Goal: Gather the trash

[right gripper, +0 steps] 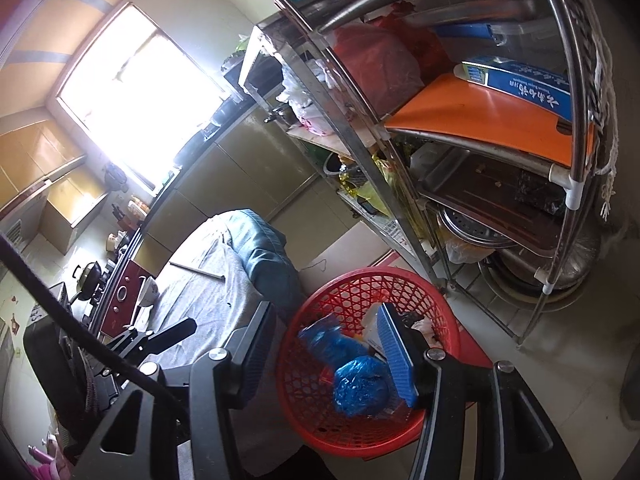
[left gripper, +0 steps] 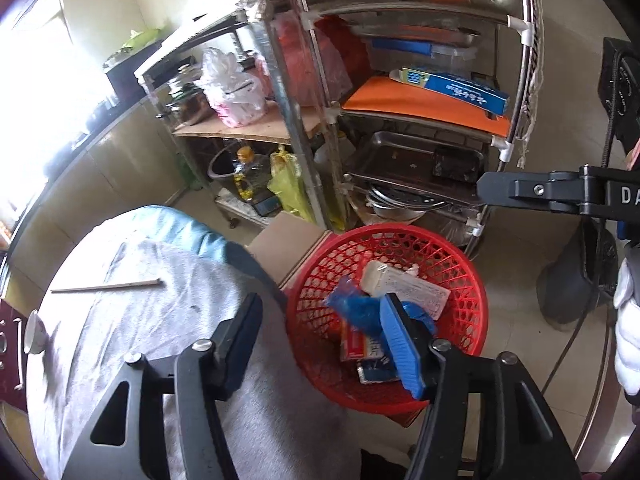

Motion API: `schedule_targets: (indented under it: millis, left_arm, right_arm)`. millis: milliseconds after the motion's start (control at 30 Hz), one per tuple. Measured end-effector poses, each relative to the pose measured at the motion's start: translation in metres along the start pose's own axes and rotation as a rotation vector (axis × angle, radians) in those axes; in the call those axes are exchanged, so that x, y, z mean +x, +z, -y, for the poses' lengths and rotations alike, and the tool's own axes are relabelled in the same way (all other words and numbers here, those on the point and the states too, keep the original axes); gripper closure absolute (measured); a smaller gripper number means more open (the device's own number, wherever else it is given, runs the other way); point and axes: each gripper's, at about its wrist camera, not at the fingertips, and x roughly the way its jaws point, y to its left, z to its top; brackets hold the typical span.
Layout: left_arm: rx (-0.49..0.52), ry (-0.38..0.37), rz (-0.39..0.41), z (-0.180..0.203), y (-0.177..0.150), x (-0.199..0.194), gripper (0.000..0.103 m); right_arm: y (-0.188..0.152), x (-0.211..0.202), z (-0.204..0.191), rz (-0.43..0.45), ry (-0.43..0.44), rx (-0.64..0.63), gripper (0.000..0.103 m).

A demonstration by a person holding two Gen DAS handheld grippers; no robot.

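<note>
1. Both of my tongs hang above the red basket (left gripper: 460, 264) on the floor, beside the table (left gripper: 140, 320) with its grey cloth and in front of the steel shelf rack (left gripper: 400, 120).
2. The left tongs (left gripper: 324, 340) are spread wide and hold nothing. The right tongs (right gripper: 324, 352) are likewise spread and empty.
3. The collected trash lies in the basket: a crumpled blue plastic bag (right gripper: 360, 388), a white printed carton (left gripper: 404, 284), and what I take to be a red packet (left gripper: 352, 344) below them, though the finger partly hides it.
4. Judgement on progress: several items are deposited, so the collection looks well advanced.
5. Outstanding, as far as I can see: a thin stick (left gripper: 106, 286) lies on the cloth, and a small white cup (left gripper: 36, 332) stands at the table's edge. Whether either counts as trash I cannot say.
6. The rest of the cloth shows no obvious litter.
</note>
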Motion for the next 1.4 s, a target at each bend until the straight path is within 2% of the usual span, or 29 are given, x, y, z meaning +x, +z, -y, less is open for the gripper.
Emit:
schedule_targets:
  millis: [33, 400, 500, 867, 1133, 1400]
  left_arm:
    - [-0.007, 0.013, 0.004, -0.003, -0.002, -0.004, 0.032]
    - [-0.110, 0.138, 0.029, -0.041, -0.035, -0.051, 0.029]
    - [-0.143, 0.170, 0.048, -0.052, -0.047, -0.067, 0.022]
    - [-0.237, 0.278, 0.093, -0.077, -0.086, -0.121, 0.019]
    - [-0.286, 0.383, 0.104, -0.084, -0.113, -0.152, 0.019]
    - [-0.350, 0.437, 0.122, -0.092, -0.137, -0.181, 0.019]
  right_arm:
    - [-0.001, -0.002, -0.003, 0.003, 0.002, -0.003, 0.047]
    - [-0.015, -0.016, -0.048, 0.015, 0.042, -0.080, 0.047]
    - [-0.020, -0.020, -0.064, 0.017, 0.053, -0.109, 0.047]
    - [-0.046, -0.048, -0.113, 0.044, 0.097, -0.201, 0.046]
    - [-0.066, -0.069, -0.131, 0.056, 0.123, -0.244, 0.045]
    - [-0.083, -0.087, -0.146, 0.070, 0.149, -0.285, 0.043]
